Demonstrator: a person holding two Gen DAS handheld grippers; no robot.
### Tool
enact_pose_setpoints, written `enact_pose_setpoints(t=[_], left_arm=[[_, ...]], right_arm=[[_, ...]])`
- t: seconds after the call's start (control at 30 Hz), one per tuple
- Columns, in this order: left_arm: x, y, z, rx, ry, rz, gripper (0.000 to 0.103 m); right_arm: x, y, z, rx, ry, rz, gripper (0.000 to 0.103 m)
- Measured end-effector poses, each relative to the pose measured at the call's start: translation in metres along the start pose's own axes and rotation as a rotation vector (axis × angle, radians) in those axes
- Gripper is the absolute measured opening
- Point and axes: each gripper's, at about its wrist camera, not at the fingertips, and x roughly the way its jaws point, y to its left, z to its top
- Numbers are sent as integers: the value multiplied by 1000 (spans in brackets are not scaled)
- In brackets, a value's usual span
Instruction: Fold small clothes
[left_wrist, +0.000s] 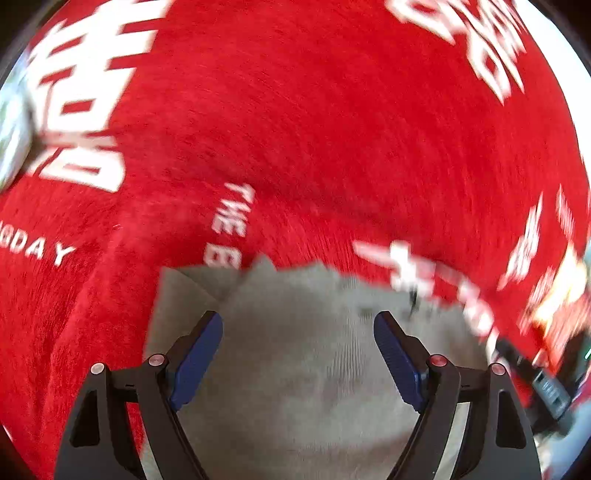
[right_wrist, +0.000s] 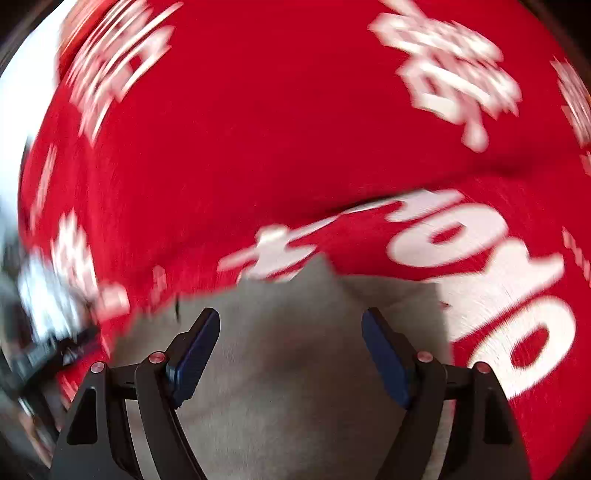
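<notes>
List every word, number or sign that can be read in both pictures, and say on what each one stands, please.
"THE B", cut off by the grey garment: white print on the red cloth.
"DAY", the end of a longer word: same cloth, left edge.
Large white characters on the cloth, both views: too blurred to read.
Grey garment: no text seen.
</notes>
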Motion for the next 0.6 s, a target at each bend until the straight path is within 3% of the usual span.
enact_pose_setpoints(t=[0.1,0.27,0.43,0.6], left_arm=[[19,-28,-16,151,14,116,85],[48,-20,-21,186,55,222,85],[53,-19,-23,208,32,239,85],[52,-18,-23,198,20,232,86]], right_arm=[[19,33,-6,-167,70,-16,82],[56,32,-10,-245,170,-162,82],[54,6,-8,-183,128,-180,82],[54,9,-9,-186,110,-218,82]])
